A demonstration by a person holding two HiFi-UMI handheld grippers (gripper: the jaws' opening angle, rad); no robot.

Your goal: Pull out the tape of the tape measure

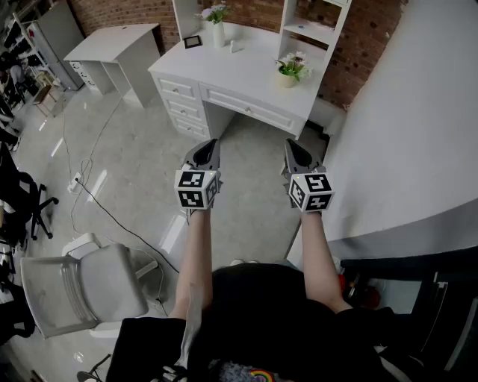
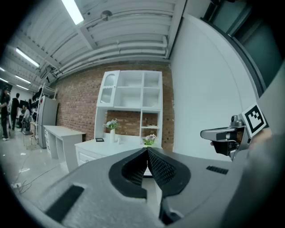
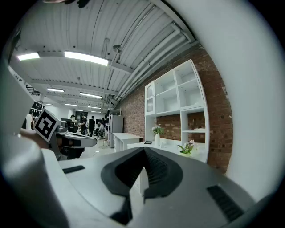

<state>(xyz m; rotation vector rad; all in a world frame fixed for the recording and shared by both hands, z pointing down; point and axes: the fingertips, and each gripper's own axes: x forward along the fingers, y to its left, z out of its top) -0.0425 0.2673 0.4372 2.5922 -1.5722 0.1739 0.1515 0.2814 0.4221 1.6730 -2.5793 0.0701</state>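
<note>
- Head view: the person holds out two tools side by side above the floor [image 1: 254,205], the left tool [image 1: 208,144] and the right tool [image 1: 293,144], apart from each other.
- Each tool carries one marker cube, two in all: the left cube [image 1: 196,189] and the right cube [image 1: 311,192].
- Left gripper view: the left tool's two jaws meet at their tips, closed, with nothing between them.
- Right gripper view: the right tool's two jaws are likewise pressed together, and nothing is held.
- The tape measure shows in none of the three views.
- Ahead stands one white surface [image 1: 246,71] with drawers. It bears two lots of flowers, one vase [image 1: 217,26] at the back and one pot [image 1: 288,73] towards its right end, plus one small dark frame [image 1: 193,42].
- A second surface [image 1: 112,41], also white, stands to its left by the brick wall [image 1: 134,9].
- One grey chair [image 1: 89,287] stands at the person's left, and one black cable [image 1: 112,216] trails across the floor.
</note>
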